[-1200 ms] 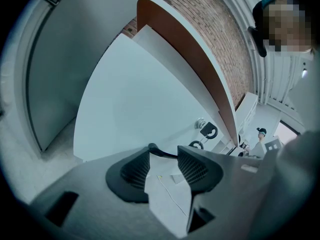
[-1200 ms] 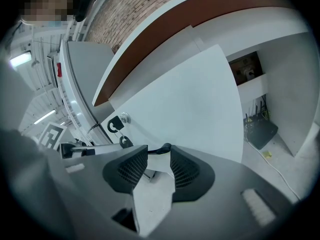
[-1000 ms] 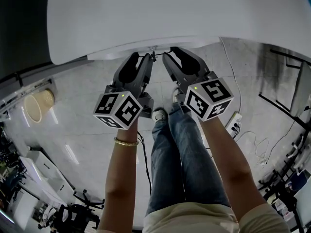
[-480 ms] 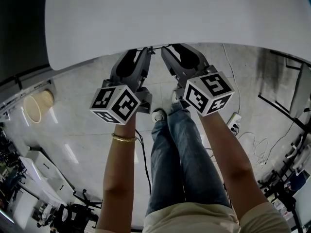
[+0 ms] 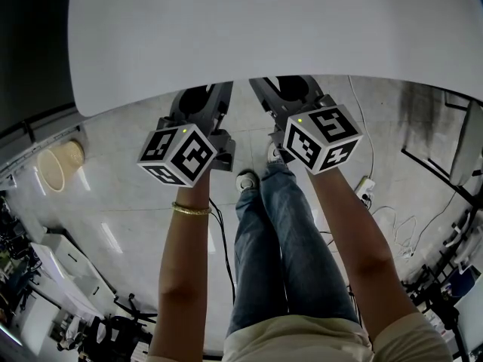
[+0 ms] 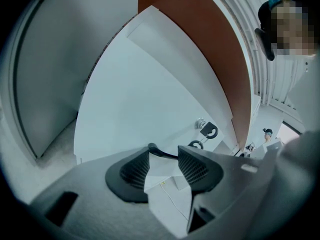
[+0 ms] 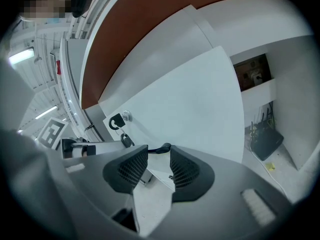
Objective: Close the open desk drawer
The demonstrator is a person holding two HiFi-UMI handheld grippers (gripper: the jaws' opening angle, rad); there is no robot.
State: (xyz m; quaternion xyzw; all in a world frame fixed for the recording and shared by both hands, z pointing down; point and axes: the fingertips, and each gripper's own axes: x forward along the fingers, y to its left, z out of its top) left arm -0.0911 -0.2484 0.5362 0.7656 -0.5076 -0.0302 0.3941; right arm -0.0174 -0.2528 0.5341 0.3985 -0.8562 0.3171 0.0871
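The white desk top (image 5: 264,29) fills the upper head view, and both grippers reach under its front edge, fingertips hidden. My left gripper (image 5: 202,105) and right gripper (image 5: 293,93) point side by side. In the left gripper view the white drawer front (image 6: 140,99) stands right ahead, with a lock and hanging keys (image 6: 206,127). The left gripper (image 6: 162,166) is open, and a thin dark handle (image 6: 159,150) crosses at its tips. The right gripper (image 7: 159,168) is also open at the same drawer front (image 7: 185,109), with the handle end (image 7: 164,147) at its tips and the keys (image 7: 118,122) to the left.
A brown panel (image 6: 200,34) runs beside the drawer unit. Under the desk to the right is a recess with a dark box and cables (image 7: 264,141). The person's legs (image 5: 287,240) stand below, with a power strip (image 5: 364,191) and a round basket (image 5: 60,163) on the floor.
Both grippers have moved forward under the desk top, whose edge now covers their fingers. The jaws have kept the same gap.
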